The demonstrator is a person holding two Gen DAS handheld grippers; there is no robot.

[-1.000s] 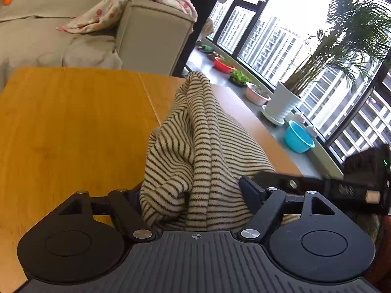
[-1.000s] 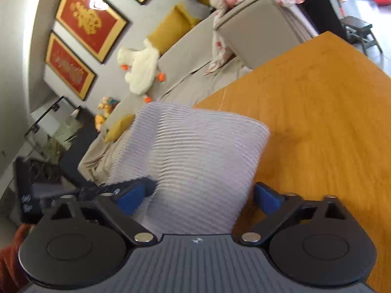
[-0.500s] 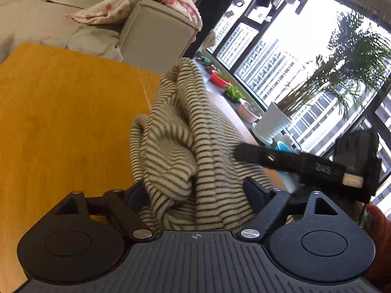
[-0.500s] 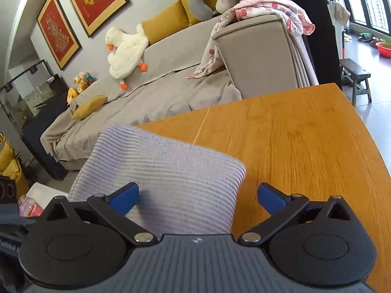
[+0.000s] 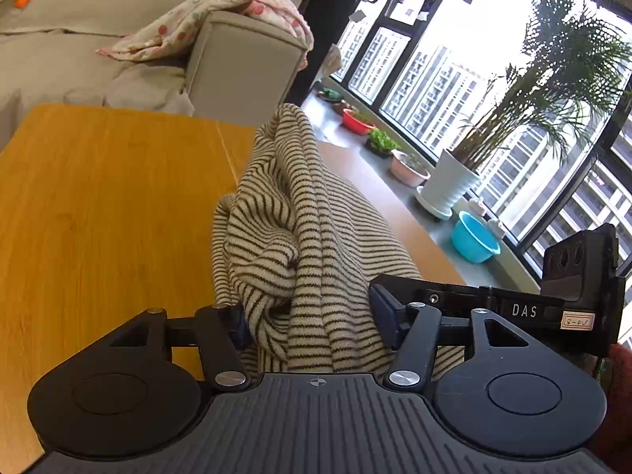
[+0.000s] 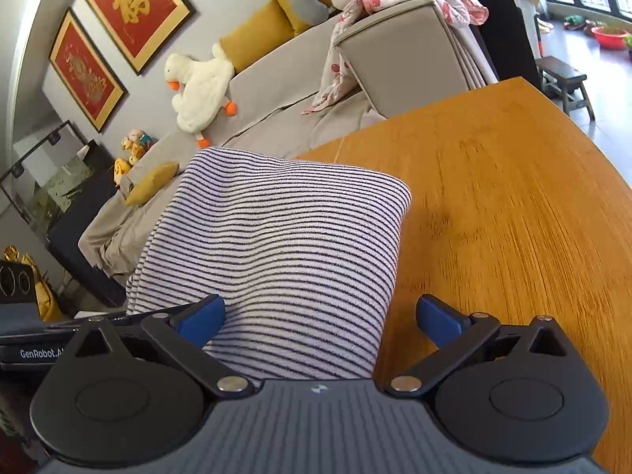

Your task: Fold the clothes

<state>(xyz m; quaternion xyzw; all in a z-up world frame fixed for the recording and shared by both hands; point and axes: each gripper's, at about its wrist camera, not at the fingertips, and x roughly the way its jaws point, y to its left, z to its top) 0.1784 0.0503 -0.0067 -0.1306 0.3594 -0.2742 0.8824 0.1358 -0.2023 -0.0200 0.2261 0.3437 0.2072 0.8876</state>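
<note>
Striped knit top [image 5: 316,237] lies bunched on wooden surface [image 5: 98,205], running between both claws. Left claw [image 5: 312,322] closing on rumpled fold, pads look close to fabric, contact unclear. Right claw [image 6: 320,316] spread wide, cloth between pads, not pinched. Fabric soft, light, floppy, probably stretchy; best grabbed at hem edge or corners, not mid-bunch.

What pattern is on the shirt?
Thin dark stripes on cream knit fabric, clearest in the left wrist view.
</note>
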